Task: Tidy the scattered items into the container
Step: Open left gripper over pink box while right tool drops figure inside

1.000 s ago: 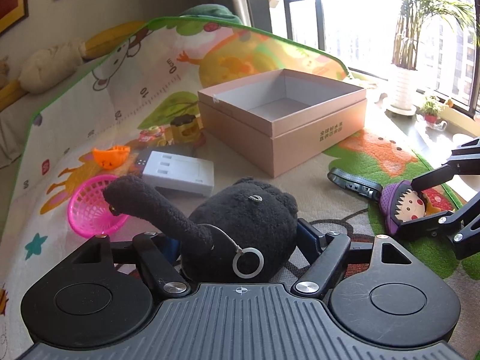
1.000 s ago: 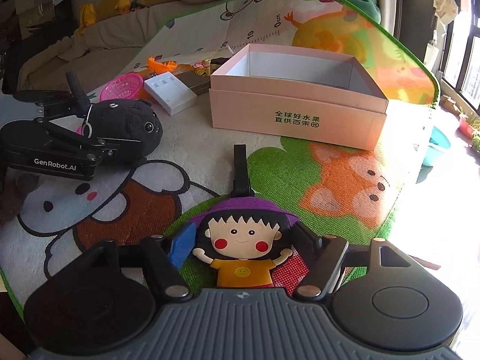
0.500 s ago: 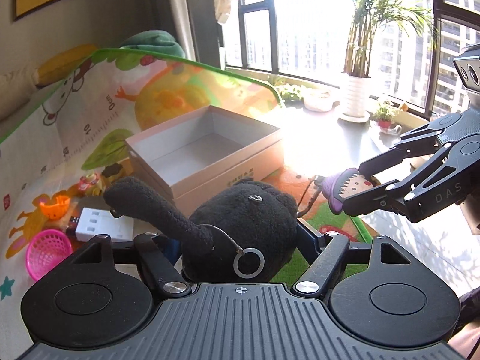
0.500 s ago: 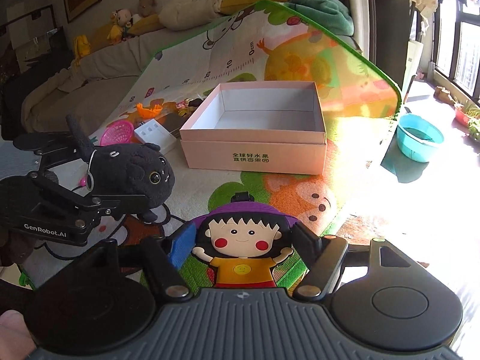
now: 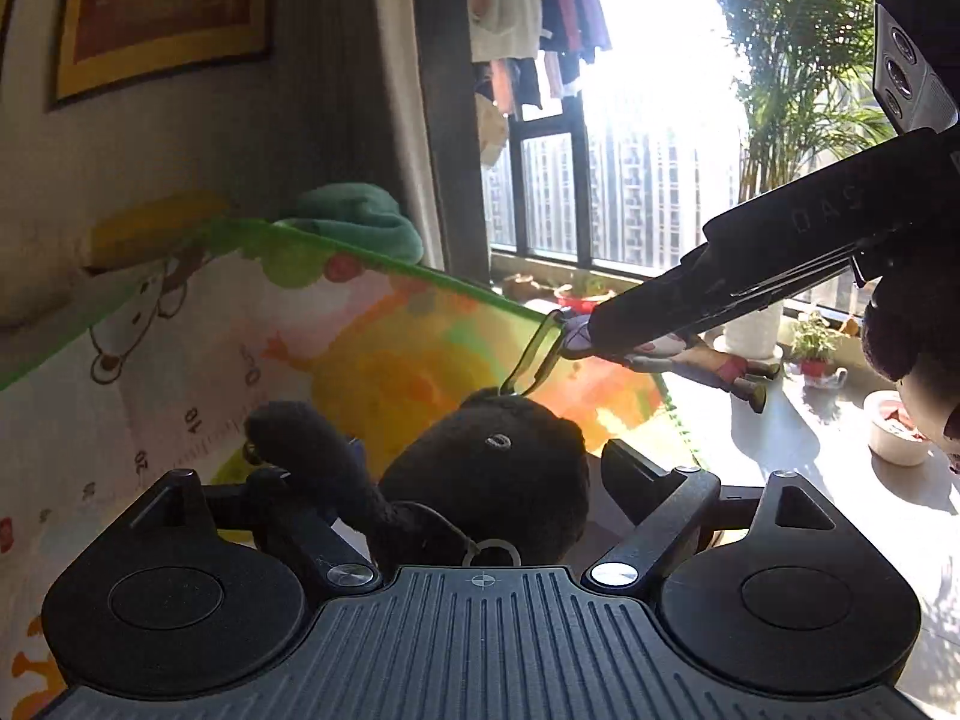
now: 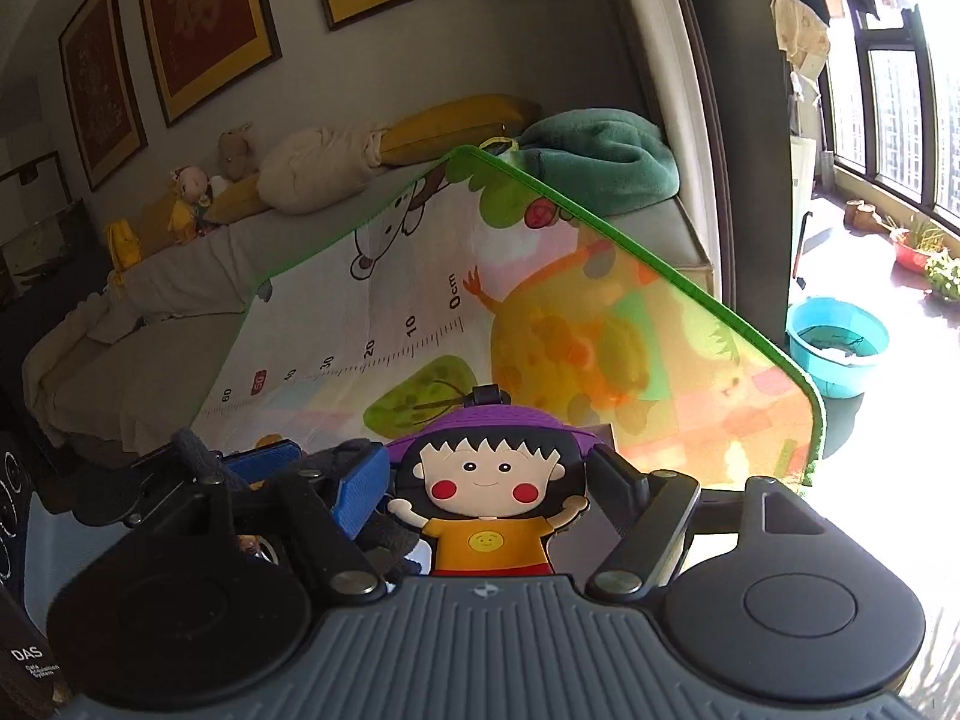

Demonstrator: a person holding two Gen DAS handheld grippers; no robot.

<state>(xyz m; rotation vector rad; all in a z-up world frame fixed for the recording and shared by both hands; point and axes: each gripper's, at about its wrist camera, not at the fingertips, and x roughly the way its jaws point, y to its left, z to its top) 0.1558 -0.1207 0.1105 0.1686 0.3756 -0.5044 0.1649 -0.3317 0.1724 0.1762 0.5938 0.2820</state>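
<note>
A black plush toy [image 5: 480, 480] sits between the fingers of my left gripper [image 5: 438, 468], whose jaws are opening. A gap shows between the toy and the right finger [image 5: 636, 474], and the toy sits low in the jaws. My right gripper [image 6: 489, 474] is shut on a flat cartoon doll tag [image 6: 486, 480] with a purple hat; its jaws are starting to open. In the left wrist view the right gripper [image 5: 600, 324] reaches in from the right just above the plush, with the doll [image 5: 720, 363] and its strap loop [image 5: 534, 354] under it. The box is not in view.
The play mat's raised edge [image 6: 660, 276] stands ahead against a sofa with cushions and a green blanket [image 6: 600, 156]. A blue basin [image 6: 837, 348] sits on the sunlit floor to the right, near potted plants [image 5: 816, 348] and windows. A hand [image 5: 924, 408] holds the right gripper.
Both grippers rose and swung forward, so the pink box and the floor items dropped out of view. The left jaws widened and the plush slid lower. The right gripper closed in above the left.
</note>
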